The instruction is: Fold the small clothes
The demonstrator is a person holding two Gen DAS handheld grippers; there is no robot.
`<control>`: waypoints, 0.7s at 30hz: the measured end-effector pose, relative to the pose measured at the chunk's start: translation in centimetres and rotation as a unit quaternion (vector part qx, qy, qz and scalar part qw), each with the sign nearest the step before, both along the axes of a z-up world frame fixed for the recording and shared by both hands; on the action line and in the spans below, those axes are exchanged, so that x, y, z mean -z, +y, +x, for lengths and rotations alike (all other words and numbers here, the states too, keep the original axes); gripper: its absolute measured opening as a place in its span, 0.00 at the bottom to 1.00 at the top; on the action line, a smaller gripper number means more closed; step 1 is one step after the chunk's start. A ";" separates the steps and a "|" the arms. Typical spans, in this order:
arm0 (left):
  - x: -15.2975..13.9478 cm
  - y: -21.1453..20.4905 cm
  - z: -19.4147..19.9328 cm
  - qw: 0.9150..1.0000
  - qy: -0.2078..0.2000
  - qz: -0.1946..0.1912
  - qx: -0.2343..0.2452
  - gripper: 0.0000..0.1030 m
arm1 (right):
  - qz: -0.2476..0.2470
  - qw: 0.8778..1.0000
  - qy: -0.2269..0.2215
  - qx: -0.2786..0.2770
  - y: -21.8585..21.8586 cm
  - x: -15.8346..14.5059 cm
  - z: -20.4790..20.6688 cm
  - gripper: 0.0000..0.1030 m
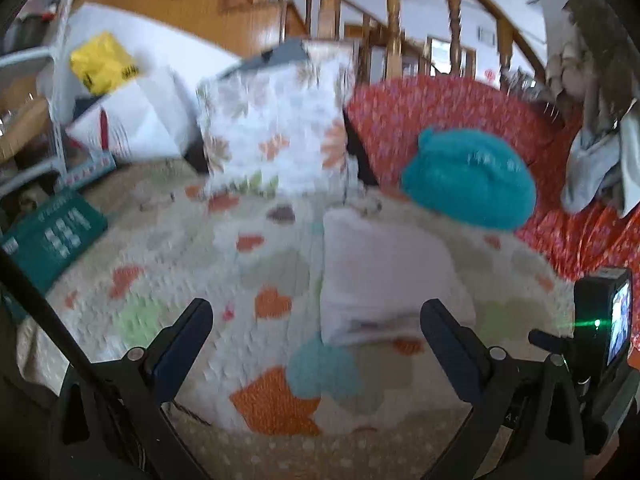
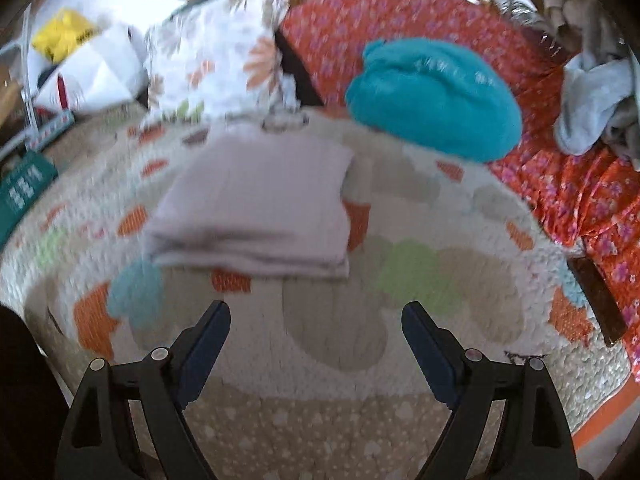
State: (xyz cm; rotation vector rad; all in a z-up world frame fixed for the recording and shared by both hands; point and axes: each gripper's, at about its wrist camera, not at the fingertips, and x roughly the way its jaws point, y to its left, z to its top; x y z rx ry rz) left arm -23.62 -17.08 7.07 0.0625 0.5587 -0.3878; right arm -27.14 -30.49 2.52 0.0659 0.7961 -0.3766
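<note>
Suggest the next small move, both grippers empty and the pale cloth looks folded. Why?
Probably reach the right gripper toward the teal garment. The pale cloth lies folded flat on the quilt, both grippers stand open and clear of it, and the teal piece sits bunched, unfolded, on the red blanket. The left gripper can follow.

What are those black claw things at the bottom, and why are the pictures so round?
Each claw is a grabbing tool that a person holds, one in each hand. A tiny round-eyed camera sits on each, so one picture looks along the left tool and the other along the right tool. Both are open and hold nothing. Ahead, on the patterned quilt, lies a folded pale cloth. Behind it sit a teal bundle and a flowery pillow.
</note>
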 end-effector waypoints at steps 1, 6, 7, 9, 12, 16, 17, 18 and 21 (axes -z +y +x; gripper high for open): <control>0.5 -0.3 0.3 1.000 0.010 0.006 0.001 1.00 | -0.003 1.000 0.012 0.000 0.1 0.5 0.4 0.88; 3.8 -1.2 1.5 0.998 0.052 0.030 -0.006 1.00 | -0.001 0.999 0.038 0.010 0.1 1.7 1.0 0.88; 4.2 -1.3 1.7 0.998 0.060 0.035 -0.003 1.00 | 0.001 0.999 0.040 0.012 -0.1 1.7 1.1 0.88; 5.3 -1.6 2.0 0.996 0.077 0.049 -0.002 1.00 | 0.007 0.999 0.044 0.020 -0.5 2.0 1.4 0.88; 6.4 -1.7 2.4 0.994 0.094 0.060 -0.006 1.00 | 0.016 0.998 0.052 0.028 -1.2 2.5 1.9 0.88; 7.8 -1.8 3.2 0.991 0.116 0.072 -0.007 1.00 | 0.026 0.997 0.064 0.035 -1.8 3.2 2.2 0.88; 8.1 -1.9 3.4 0.990 0.121 0.073 -0.007 1.00 | 0.027 0.997 0.065 0.035 -1.9 3.2 2.3 0.88; 8.5 -2.0 3.7 0.989 0.126 0.075 -0.006 1.00 | 0.027 0.997 0.066 0.036 -1.9 3.3 2.2 0.88; 10.1 -2.5 4.3 0.985 0.149 0.085 0.001 1.00 | 0.026 0.996 0.070 0.040 -1.9 3.5 2.2 0.88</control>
